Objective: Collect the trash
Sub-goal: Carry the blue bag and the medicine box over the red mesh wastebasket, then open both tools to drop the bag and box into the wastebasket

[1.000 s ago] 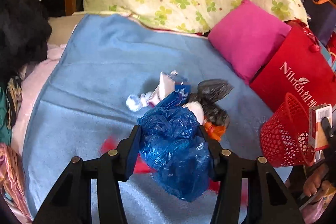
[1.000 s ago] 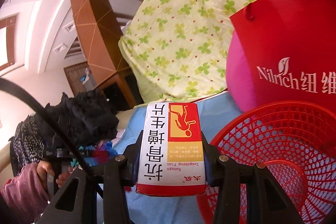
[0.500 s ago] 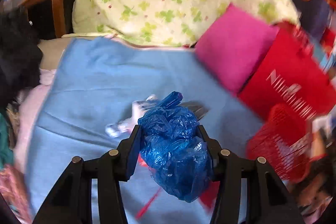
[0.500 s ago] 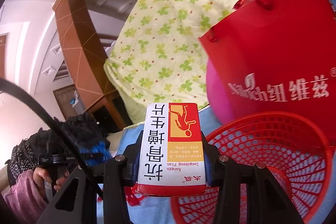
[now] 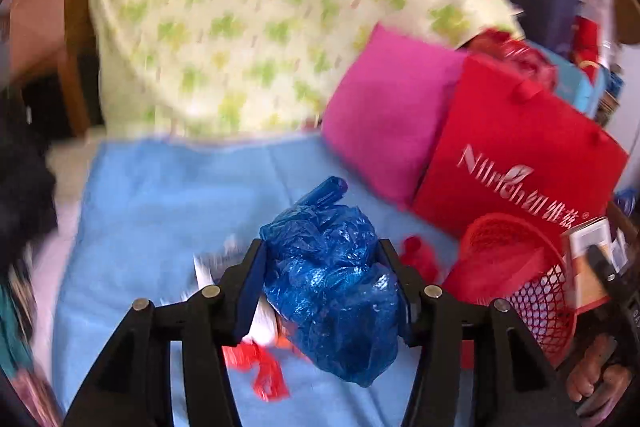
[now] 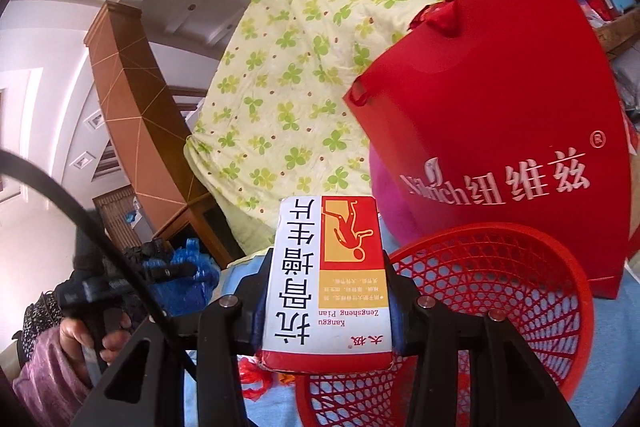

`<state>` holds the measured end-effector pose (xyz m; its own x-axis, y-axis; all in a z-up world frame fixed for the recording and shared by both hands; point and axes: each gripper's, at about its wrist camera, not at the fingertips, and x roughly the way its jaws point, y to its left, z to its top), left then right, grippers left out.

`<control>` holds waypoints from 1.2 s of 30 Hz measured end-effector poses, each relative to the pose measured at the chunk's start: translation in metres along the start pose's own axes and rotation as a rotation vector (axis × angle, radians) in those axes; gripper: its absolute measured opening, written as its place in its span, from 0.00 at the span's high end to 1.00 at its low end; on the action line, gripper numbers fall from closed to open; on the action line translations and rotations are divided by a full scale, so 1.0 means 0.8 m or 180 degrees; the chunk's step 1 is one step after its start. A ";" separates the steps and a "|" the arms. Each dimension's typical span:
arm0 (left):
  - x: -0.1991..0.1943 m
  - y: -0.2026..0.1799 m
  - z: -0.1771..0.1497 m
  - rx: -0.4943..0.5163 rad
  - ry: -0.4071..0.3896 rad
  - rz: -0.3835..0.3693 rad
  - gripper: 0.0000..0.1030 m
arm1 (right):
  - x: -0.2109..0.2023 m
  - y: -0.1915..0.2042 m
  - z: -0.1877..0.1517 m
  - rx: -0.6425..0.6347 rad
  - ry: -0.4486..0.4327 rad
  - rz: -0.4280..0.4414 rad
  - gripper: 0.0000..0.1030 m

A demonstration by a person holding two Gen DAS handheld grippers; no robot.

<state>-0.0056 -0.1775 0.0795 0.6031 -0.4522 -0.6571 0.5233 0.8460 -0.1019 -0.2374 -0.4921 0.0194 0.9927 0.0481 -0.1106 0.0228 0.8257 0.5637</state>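
A: Blue plastic bag (image 5: 332, 283), crumpled, in the left wrist view. State of the tongs?
B: Left gripper (image 5: 322, 247) is clamped on it, one pad each side. The jaws have just eased a touch wider, but the bag is squeezed between them and hangs clear of the blue blanket (image 5: 160, 195). The frame is blurred.
A: Why is it held up?
B: My read is a carry. The red mesh basket (image 5: 532, 291) sits near right, below the red paper bag (image 5: 520, 155), and lifting keeps the bag from dragging through other litter.
A: What litter is left?
B: Red plastic scraps (image 5: 260, 363) and something white are under the jaws, too smeared to name. The pink cushion (image 5: 388, 107) and clover-print quilt (image 5: 260, 19) at the far side aren't trash.
A: Right wrist view?
B: Right gripper (image 6: 328, 263) is closed on a medicine box (image 6: 326, 291), pads on its long edges, printed face up to the camera. A grip across the narrow width looks stable to me.
A: Where is it relative to the basket?
B: The box is just left of the rim, beside the mouth and not over it. The basket's open mouth faces this camera and it looks empty, as far as the mesh shows.
A: Stage?
B: Both pieces are picked up, neither dropped in. The box seems closer to going in. The other gripper and the person's hand (image 6: 92, 335) are at the left edge, well apart from the basket.
A: Risk?
B: Both tongs are heading to one small opening, so they may need to take turns.
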 end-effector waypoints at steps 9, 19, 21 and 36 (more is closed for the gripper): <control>-0.027 -0.007 0.005 0.0005 -0.0309 0.0055 0.46 | -0.002 -0.007 0.006 0.0101 -0.0061 -0.0039 0.53; -0.010 -0.132 0.002 0.0326 -0.0071 -0.0700 0.46 | -0.012 -0.024 0.006 0.0229 -0.0087 -0.0174 0.52; 0.000 -0.165 0.004 0.0420 -0.0022 -0.0860 0.45 | -0.012 -0.028 0.008 0.0254 -0.0074 -0.0265 0.51; -0.009 -0.090 -0.025 0.0277 -0.0119 -0.0194 0.27 | -0.020 -0.018 0.013 0.0150 -0.0190 -0.0242 0.27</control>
<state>-0.0599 -0.2294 0.0765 0.5897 -0.5136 -0.6233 0.6091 0.7896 -0.0745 -0.2524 -0.5106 0.0219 0.9931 -0.0484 -0.1064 0.1025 0.7983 0.5935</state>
